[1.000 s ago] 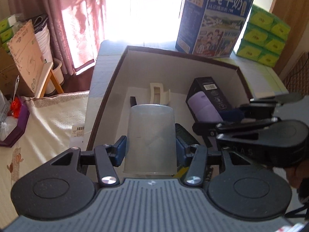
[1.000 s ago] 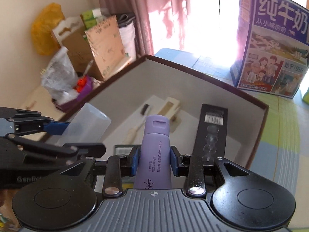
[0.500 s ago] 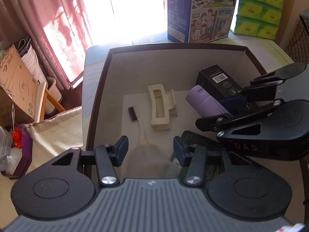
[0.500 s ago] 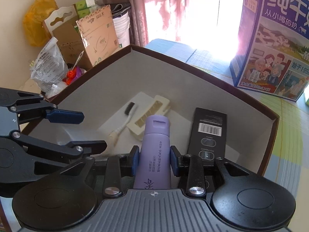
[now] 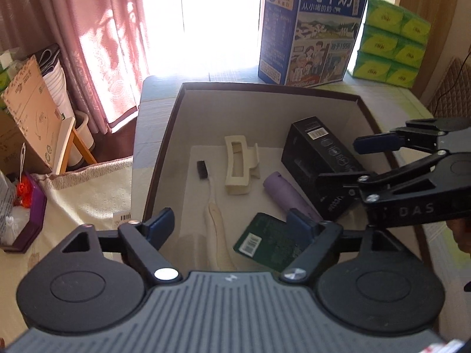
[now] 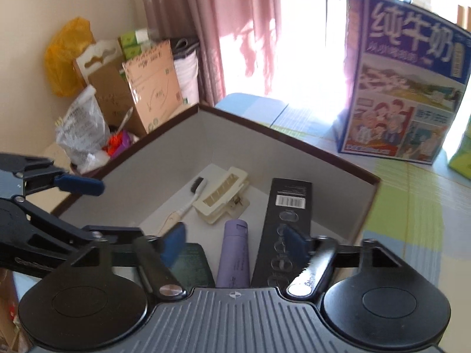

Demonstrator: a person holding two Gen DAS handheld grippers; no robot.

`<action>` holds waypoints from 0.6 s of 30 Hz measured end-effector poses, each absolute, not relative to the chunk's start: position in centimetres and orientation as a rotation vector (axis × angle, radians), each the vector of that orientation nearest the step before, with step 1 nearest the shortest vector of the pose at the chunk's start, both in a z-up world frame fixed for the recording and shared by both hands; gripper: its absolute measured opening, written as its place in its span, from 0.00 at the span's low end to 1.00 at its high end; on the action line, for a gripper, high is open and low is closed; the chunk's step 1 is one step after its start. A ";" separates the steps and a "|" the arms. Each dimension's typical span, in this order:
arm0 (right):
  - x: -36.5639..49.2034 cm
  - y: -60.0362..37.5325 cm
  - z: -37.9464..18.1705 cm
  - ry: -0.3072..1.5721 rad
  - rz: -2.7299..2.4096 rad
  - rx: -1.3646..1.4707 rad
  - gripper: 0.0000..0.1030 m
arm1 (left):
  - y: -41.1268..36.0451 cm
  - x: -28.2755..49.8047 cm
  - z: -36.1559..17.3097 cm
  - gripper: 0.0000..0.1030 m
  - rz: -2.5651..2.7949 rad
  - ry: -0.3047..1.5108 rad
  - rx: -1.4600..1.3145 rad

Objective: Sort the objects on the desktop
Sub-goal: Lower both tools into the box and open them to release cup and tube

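The purple tube lies flat on the floor of the brown-rimmed box, touching the black carton on one side, with the green packet near its lower end. Also in the box, the cream hair clip sits just beside the toothbrush. Above the box, the left gripper and right gripper both have jaws spreading wide, gripping nothing.
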State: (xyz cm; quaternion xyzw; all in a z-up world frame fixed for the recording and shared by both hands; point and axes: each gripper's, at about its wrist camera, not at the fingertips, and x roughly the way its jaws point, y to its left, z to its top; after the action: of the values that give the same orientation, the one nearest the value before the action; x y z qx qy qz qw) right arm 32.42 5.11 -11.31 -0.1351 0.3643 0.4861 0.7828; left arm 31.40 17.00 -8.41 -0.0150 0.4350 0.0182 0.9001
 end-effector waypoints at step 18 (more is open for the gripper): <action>25.2 -4.0 -7.1 0.682 1.099 -0.214 0.98 | 12.7 20.7 -3.9 0.94 0.284 0.812 -0.055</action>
State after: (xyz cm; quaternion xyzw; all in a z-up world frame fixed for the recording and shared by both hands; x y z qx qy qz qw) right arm 25.21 -3.95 -7.09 -0.0994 0.3171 0.5108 0.7929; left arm 20.74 12.74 -3.94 -0.0267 0.3934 0.1375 0.9086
